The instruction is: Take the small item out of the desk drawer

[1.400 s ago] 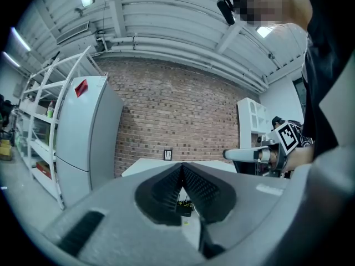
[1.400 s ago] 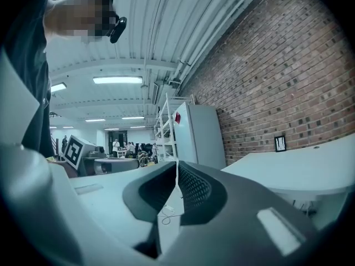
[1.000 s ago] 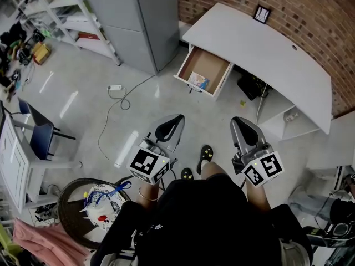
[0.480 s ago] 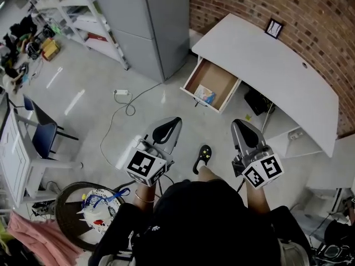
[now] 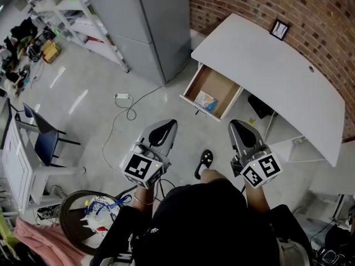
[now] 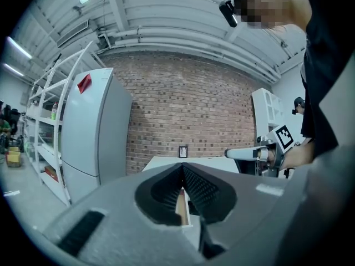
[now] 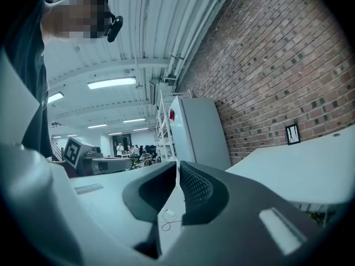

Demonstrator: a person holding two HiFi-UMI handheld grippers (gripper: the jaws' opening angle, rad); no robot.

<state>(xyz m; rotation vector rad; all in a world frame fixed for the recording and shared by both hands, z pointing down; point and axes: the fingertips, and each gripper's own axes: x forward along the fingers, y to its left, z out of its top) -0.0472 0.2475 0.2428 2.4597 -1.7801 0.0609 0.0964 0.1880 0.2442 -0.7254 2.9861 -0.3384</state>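
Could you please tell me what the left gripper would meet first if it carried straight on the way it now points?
Probably the open drawer of the white desk: the left gripper, jaws shut, points level towards it. Its height against the drawer is unclear, so it might pass above.

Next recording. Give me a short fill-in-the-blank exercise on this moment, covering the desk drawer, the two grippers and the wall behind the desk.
1. The desk drawer stands ____, with a small item lying inside it.
2. The left gripper and the right gripper are both held short of the drawer, each with its jaws ____ and nothing between them.
3. The wall behind the white desk is made of ____.

Missing words: open; shut; brick
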